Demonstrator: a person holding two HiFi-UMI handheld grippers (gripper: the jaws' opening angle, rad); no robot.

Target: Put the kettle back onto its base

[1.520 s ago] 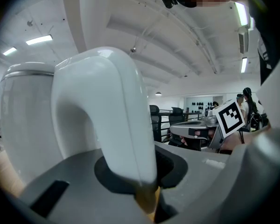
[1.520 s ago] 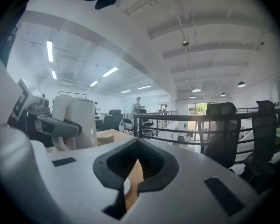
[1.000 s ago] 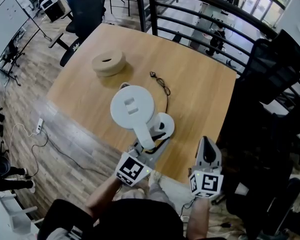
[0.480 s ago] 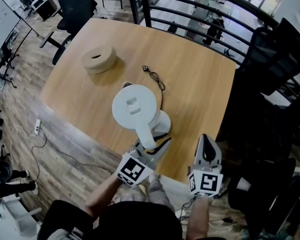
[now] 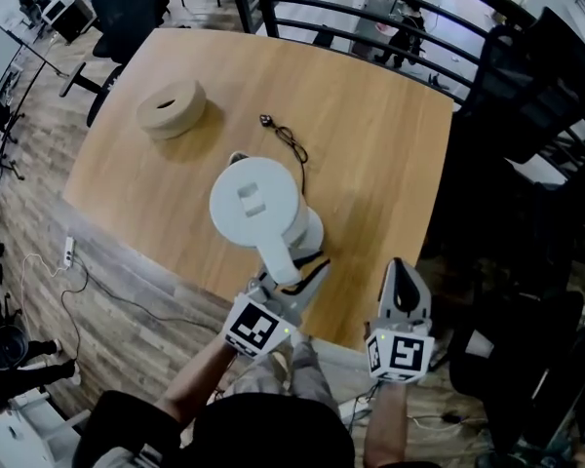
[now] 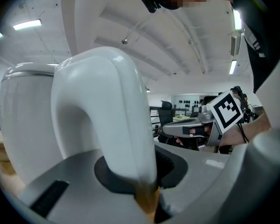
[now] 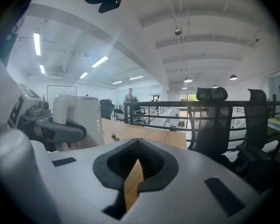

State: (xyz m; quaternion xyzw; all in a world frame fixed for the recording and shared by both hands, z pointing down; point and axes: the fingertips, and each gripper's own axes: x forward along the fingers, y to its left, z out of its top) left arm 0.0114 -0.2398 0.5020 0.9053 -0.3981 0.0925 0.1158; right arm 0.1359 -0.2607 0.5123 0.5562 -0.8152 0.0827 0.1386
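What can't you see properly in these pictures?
- Base: mostly under the kettle in the head view; touching or not, unclear.
- Cord end: too small there.
- Left claw: its tips hide behind the kettle's handle in the left gripper view.

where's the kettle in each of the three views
Head view: the kettle sits at the centre, its lid facing the camera.
Left gripper view: the kettle fills the left half, with its handle near the middle.
Right gripper view: the kettle is small, at the far left.
Shared landmark: the black railing behind it.
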